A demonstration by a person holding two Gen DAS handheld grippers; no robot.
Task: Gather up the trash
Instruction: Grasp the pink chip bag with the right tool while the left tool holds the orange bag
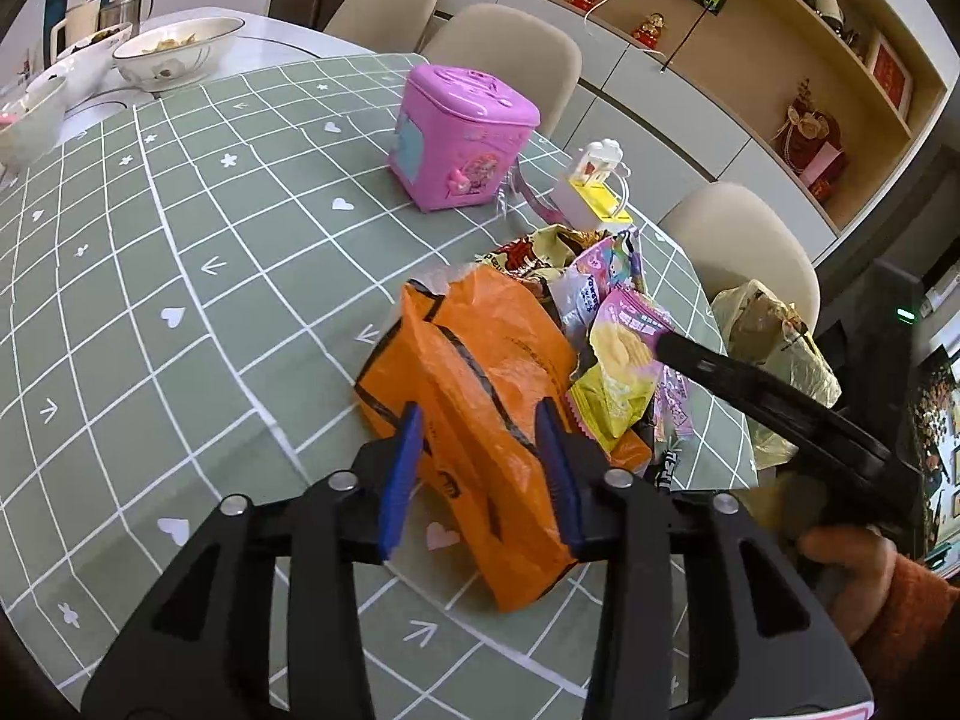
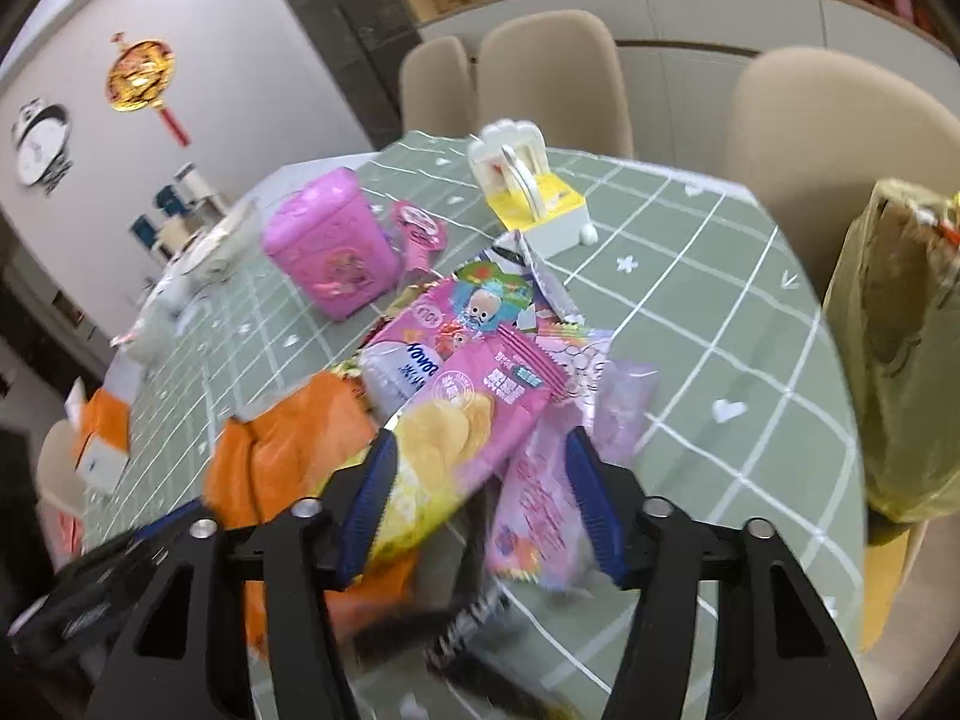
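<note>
An orange plastic bag (image 1: 480,372) lies crumpled on the green checked tablecloth (image 1: 180,300). My left gripper (image 1: 480,414) is open and straddles a fold of the bag, its blue pads on either side. Beside the bag is a pile of snack wrappers (image 1: 600,294), topped by a pink-and-yellow chip packet (image 2: 468,420). My right gripper (image 2: 480,438) is open over that pile, with the chip packet and a pale pink wrapper (image 2: 534,510) between its pads. In the left wrist view one black finger (image 1: 780,402) of the right gripper reaches onto the chip packet (image 1: 624,354).
A pink toy box (image 1: 462,132) and a white-and-yellow toy (image 1: 594,192) stand behind the pile. An olive plastic bag (image 2: 900,360) hangs at a beige chair by the table edge. Bowls (image 1: 174,51) sit at the far left. A hand in an orange sleeve (image 1: 852,564) holds the right gripper.
</note>
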